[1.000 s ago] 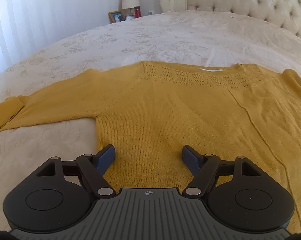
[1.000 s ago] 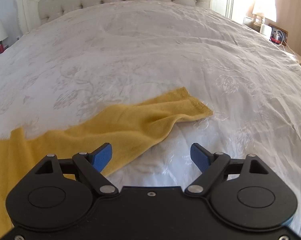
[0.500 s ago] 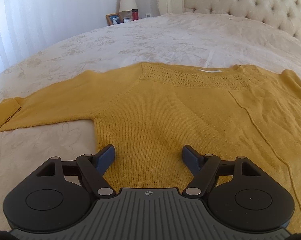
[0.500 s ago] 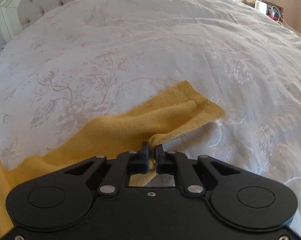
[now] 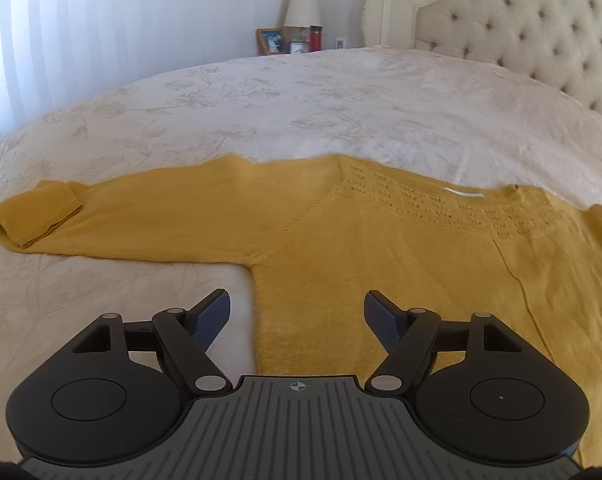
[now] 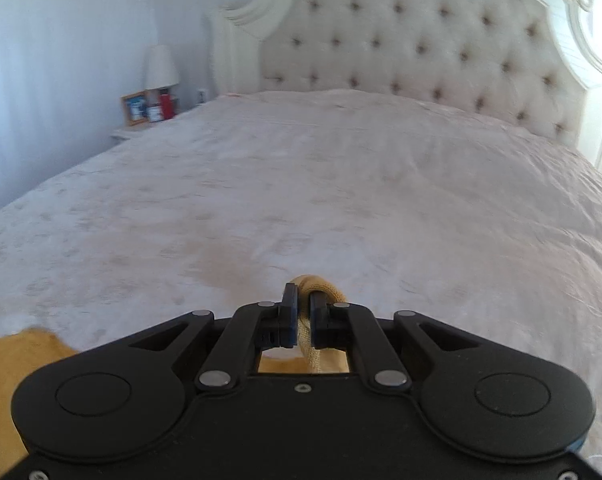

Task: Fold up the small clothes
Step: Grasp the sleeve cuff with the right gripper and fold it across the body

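While clamped on the yellow sleeve (image 6: 315,294), right gripper (image 6: 304,312) best carried low and level across the sweater (image 5: 381,260) spread flat on the bed (image 5: 341,100), laid down without bunching. Left gripper (image 5: 297,314) apart, empty, above the sweater's side edge.

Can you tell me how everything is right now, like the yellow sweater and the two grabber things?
Yellow sweater: spread flat on the bed, left sleeve stretched out.
Sleeve cuff: folded back.
Right sleeve: pinched and lifted off the bed.
Left gripper: fingers open, holding nothing.
Right gripper: fingers shut on the right sleeve.
Bed: made, cover smooth.
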`<action>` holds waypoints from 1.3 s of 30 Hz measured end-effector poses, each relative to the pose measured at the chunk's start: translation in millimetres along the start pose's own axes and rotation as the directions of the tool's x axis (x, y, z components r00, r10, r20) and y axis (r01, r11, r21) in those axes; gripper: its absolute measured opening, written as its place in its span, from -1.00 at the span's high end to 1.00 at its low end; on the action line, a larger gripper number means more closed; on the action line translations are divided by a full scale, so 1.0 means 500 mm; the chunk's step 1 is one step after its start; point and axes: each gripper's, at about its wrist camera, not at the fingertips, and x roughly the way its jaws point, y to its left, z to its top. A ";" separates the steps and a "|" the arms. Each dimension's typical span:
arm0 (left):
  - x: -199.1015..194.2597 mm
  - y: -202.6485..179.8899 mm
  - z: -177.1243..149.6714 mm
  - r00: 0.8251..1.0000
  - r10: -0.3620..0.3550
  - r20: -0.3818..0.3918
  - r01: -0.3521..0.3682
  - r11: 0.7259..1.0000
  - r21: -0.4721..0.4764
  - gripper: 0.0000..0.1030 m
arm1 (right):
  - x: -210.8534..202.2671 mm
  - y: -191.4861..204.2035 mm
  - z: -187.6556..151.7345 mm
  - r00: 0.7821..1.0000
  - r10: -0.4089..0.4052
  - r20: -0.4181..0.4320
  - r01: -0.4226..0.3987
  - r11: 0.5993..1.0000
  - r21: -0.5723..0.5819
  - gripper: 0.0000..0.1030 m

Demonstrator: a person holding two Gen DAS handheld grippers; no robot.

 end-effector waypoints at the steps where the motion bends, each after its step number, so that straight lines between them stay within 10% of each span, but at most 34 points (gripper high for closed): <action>1: 0.000 0.005 0.002 1.000 -0.002 -0.006 0.002 1.000 -0.013 -0.42 | -0.008 0.040 0.001 0.999 0.041 0.005 -0.041 0.999 -0.022 0.85; 8: 0.003 0.045 0.015 1.000 -0.002 -0.029 -0.001 0.996 -0.088 -0.42 | -0.023 0.298 -0.079 0.959 0.281 -0.039 -0.284 0.941 -0.183 0.85; 15: 0.022 0.078 0.018 0.997 -0.011 -0.076 0.000 0.988 -0.152 -0.42 | 0.024 0.436 -0.237 0.929 0.335 -0.159 -0.364 0.907 -0.213 0.75; 21: 0.034 0.090 0.021 0.994 -0.013 -0.110 -0.006 0.986 -0.168 -0.43 | -0.001 0.436 -0.314 0.916 0.342 -0.208 -0.389 0.883 -0.263 -0.09; 39: 0.045 0.135 0.023 0.991 -0.009 -0.131 -0.018 0.979 -0.203 -0.43 | 0.152 0.336 -0.309 0.909 0.305 -0.284 -0.285 0.952 0.112 -0.18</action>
